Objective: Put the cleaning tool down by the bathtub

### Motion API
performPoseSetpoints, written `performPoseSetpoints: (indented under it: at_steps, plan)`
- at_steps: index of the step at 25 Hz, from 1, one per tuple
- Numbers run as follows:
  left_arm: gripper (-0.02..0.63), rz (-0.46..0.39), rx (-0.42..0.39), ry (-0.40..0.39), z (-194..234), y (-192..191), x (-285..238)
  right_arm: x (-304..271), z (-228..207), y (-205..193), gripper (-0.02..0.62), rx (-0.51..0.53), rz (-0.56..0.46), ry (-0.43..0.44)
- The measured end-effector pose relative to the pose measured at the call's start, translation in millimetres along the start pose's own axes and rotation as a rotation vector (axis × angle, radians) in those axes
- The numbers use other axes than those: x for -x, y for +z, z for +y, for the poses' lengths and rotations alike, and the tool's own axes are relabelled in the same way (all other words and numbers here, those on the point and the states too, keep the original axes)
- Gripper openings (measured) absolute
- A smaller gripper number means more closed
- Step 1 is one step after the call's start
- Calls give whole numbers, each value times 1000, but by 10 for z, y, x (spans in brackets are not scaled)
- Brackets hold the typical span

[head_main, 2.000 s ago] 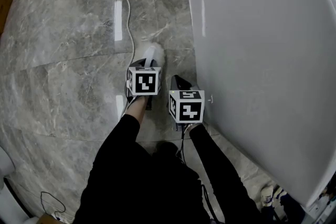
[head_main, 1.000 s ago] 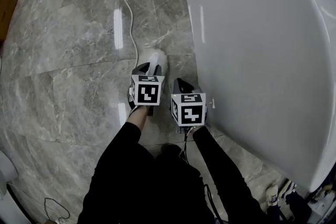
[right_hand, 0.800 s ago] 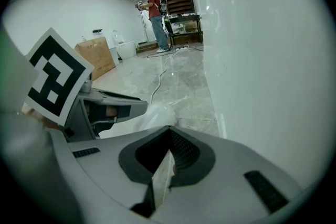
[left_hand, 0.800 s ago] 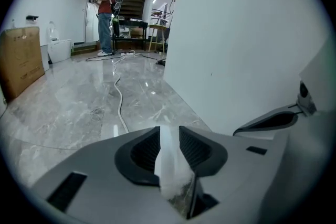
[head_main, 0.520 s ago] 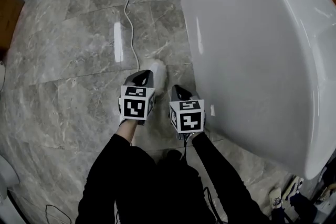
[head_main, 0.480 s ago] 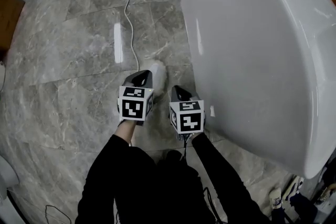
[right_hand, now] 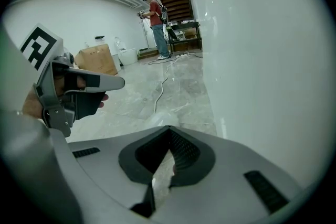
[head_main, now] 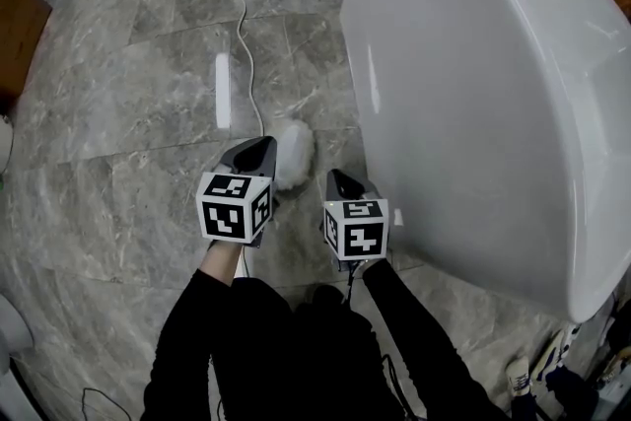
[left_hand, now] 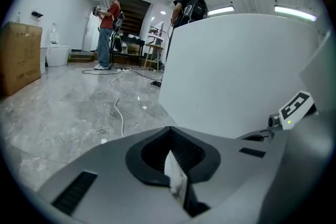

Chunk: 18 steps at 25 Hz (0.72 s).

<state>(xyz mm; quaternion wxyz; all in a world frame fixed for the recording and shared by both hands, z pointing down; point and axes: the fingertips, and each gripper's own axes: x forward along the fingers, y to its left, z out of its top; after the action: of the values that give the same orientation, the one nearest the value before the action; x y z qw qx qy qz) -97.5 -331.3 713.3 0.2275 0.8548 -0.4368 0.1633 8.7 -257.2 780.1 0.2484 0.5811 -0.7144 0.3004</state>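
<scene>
The cleaning tool (head_main: 294, 156), a white fluffy head, lies on the grey marble floor close to the white bathtub (head_main: 473, 94). My left gripper (head_main: 264, 143) hangs above and just left of it, not touching it. Its jaws have just been closing and now meet at the tips (left_hand: 169, 128) with nothing between them. My right gripper (head_main: 335, 175) hovers next to the tub wall (right_hand: 262, 60), its jaws together and empty (right_hand: 169, 127). The left gripper (right_hand: 68, 86) also shows in the right gripper view, held in a hand.
A white cable (head_main: 242, 35) runs across the floor from the back toward the tool. A brown cabinet (head_main: 20, 35) stands at the left edge and a cardboard box (left_hand: 18, 55) further off. Two people (left_hand: 109, 29) stand at the back of the room.
My left gripper has lifted up and back off the white tool, which stays on the floor by the tub. The right gripper has hardly moved.
</scene>
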Motion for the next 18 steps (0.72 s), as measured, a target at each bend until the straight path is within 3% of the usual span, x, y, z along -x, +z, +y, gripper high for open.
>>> performPoseSetpoints:
  at_steps: [13, 18]
  plan:
    - [8, 24, 10, 39, -29, -251, 209, 64, 20, 13, -2, -21, -33, 19]
    - [8, 42, 18, 54, 10, -384, 196, 57, 60, 28, -2, 16, -45, 11]
